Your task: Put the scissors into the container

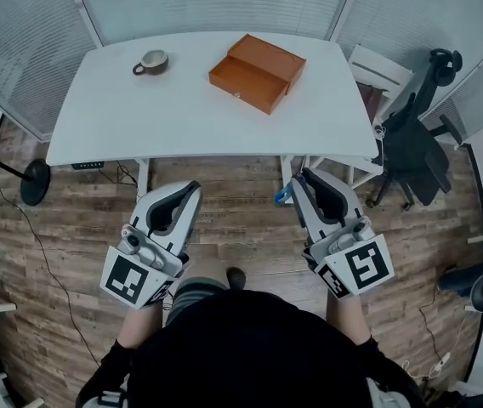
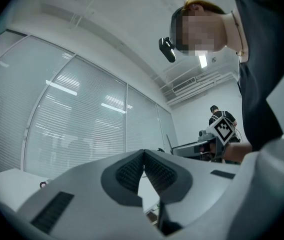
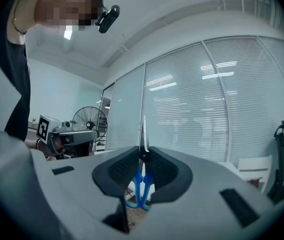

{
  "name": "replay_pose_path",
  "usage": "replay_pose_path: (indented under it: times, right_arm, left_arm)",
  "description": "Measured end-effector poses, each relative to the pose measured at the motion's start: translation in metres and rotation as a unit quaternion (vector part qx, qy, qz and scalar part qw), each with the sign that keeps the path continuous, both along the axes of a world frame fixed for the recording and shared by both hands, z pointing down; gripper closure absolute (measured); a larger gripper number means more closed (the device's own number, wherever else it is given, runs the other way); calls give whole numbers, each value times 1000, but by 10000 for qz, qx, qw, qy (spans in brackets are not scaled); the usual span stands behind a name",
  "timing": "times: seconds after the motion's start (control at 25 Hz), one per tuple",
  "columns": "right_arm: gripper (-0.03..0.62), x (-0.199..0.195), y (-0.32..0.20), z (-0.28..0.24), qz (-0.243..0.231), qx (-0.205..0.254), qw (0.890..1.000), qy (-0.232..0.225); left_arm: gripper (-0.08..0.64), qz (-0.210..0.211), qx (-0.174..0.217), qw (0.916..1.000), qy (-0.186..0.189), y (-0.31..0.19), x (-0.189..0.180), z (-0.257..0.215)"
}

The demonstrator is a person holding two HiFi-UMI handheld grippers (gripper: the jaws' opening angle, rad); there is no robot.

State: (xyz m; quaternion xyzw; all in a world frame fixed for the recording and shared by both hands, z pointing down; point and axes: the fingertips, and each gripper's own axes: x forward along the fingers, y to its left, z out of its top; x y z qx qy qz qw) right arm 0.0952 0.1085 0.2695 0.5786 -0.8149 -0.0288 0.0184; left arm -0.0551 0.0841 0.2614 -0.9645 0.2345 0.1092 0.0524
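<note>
Two grey-and-white handheld grippers hang over the wooden plank floor [image 1: 241, 228], at 6 o'clock of the white rectangular table [image 1: 122, 117]. The left gripper [image 1: 192, 187] has its jaws pressed together on nothing. A grey ceramic mug [image 1: 151, 61] sits at the table's 11 o'clock, and the orange-brown rectangular container [image 1: 257, 72] at 1 o'clock. The right gripper [image 1: 303, 177] clamps the blue-handled steel scissors [image 3: 138, 183], blades pointing past its tips.

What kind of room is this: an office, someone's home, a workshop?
Most likely an office or lab room. It has glass partition walls with slatted blinds, a plain white desk on a wood floor, and a black swivel chair beside it. A standing fan is there too.
</note>
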Motion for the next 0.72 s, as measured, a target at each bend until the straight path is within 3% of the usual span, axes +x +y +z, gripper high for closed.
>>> replay_pose_path:
  times: [0.72]
  right_arm:
    - [525,21,-52,6,57,18,10000,-16]
  left_arm:
    - [546,179,2,9998,-34,-54,35,3]
